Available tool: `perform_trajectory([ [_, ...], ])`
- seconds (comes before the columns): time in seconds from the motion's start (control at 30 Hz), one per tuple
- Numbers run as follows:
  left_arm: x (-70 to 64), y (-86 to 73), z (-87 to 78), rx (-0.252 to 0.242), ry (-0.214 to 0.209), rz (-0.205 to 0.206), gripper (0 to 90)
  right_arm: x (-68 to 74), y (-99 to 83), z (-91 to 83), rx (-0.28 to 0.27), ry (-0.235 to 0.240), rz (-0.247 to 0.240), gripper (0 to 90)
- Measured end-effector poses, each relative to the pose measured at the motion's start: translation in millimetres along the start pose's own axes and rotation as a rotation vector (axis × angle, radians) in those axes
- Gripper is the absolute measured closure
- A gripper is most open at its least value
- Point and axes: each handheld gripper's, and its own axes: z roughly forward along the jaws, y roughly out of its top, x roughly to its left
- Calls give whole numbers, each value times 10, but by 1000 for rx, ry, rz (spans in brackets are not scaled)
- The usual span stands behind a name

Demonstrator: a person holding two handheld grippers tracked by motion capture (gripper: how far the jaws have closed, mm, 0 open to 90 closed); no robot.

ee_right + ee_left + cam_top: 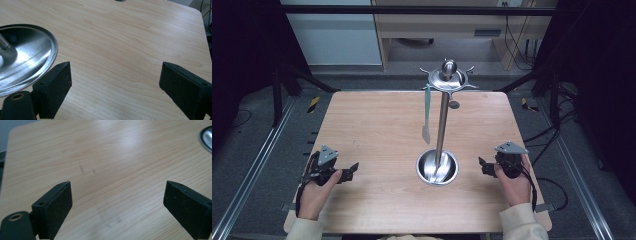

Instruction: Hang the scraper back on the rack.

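Left hand-held gripper [353,168] sits at about 8 o'clock on the desk [377,130], held by the person's left hand [319,187]; we see its jaws spread wide apart with nothing between them, just bare wood grain in the left gripper view. Grey three-cornered plate on top, cable trailing back along the forearm.

Right hand-held gripper [482,165] at about 4 o'clock, gripped by the right hand [512,182], jaws also wide apart and empty. Both grippers point inward toward the desk centre, well apart from each other. Cream sleeves [524,225] come in from the near edge.

Between them, slightly toward 5 o'clock from centre, we note a shiny steel bowl-shaped base [437,167] resting on the desk. In the right gripper view that base [25,60] lies just beside the left jaw, not touching as far as we can tell; in the left gripper view its rim [206,137] clips the upper right corner.

From the base an upright steel pole [442,125] rises to a round top disc [447,79] with short hook arms and a knob. One utensil with a pale teal handle [427,112] hangs from a hook on the 9 o'clock side of the pole, blade end down, apart from the pole. Small round shadow or object near 12 o'clock behind the pole, we cannot tell which.

Beyond the far edge: grey floor, black frame rails, a wooden cabinet.
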Motion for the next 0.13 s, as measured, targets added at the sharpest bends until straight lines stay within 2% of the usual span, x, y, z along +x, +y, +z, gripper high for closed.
perform_trajectory([
  [0.07,19,-25,-14,-2,2,-20,83,-1,3,-2,-6,0,5,111],
  [0.13,15,-24,-24,0,17,-2,83,-6,2,2,-1,-1,4,111],
])
